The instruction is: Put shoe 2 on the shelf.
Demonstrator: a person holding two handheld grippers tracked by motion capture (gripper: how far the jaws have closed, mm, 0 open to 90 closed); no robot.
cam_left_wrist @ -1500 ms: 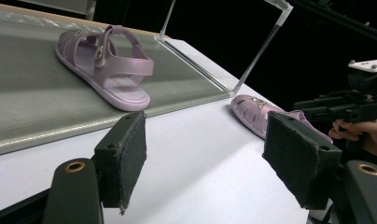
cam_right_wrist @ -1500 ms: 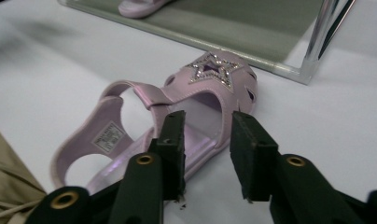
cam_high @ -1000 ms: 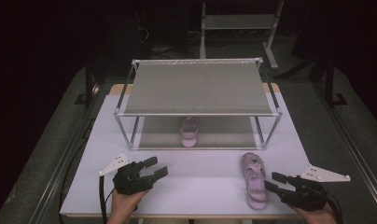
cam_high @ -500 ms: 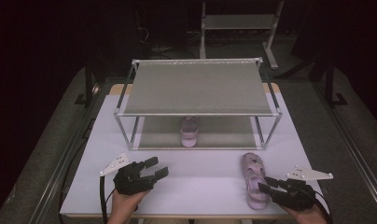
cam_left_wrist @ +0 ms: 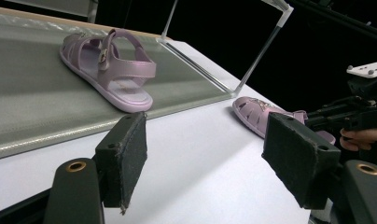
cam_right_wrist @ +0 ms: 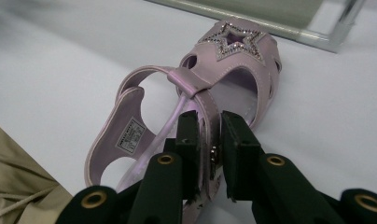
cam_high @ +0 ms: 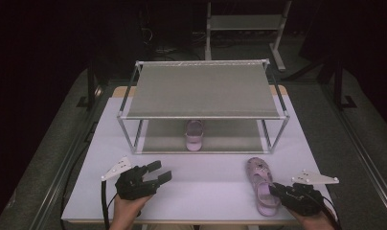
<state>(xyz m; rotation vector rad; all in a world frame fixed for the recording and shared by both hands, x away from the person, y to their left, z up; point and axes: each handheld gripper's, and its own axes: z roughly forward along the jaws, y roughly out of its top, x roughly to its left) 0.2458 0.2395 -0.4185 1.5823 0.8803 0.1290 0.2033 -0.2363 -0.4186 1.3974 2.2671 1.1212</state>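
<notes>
From the high view, a pink sandal (cam_high: 260, 184) lies on the white counter (cam_high: 206, 179) at the near right corner, with its mate, a second sandal (cam_high: 194, 134), tucked on the lower shelf of the metal rack (cam_high: 203, 91). The right gripper view brings out what that one can't: a glittery star (cam_right_wrist: 236, 41) on the near sandal's toe and a small white label (cam_right_wrist: 129, 136) inside the heel, its print too fine to read. The right tool (cam_right_wrist: 210, 144) has just been closing, and its pads now clamp the sandal's ankle strap (cam_right_wrist: 206, 122) between them. In the left gripper view the left tool (cam_left_wrist: 210, 161) sits with jaws wide apart, nothing between them, low over bare counter, with the shelved sandal up ahead and the right tool across at the other one.
</notes>
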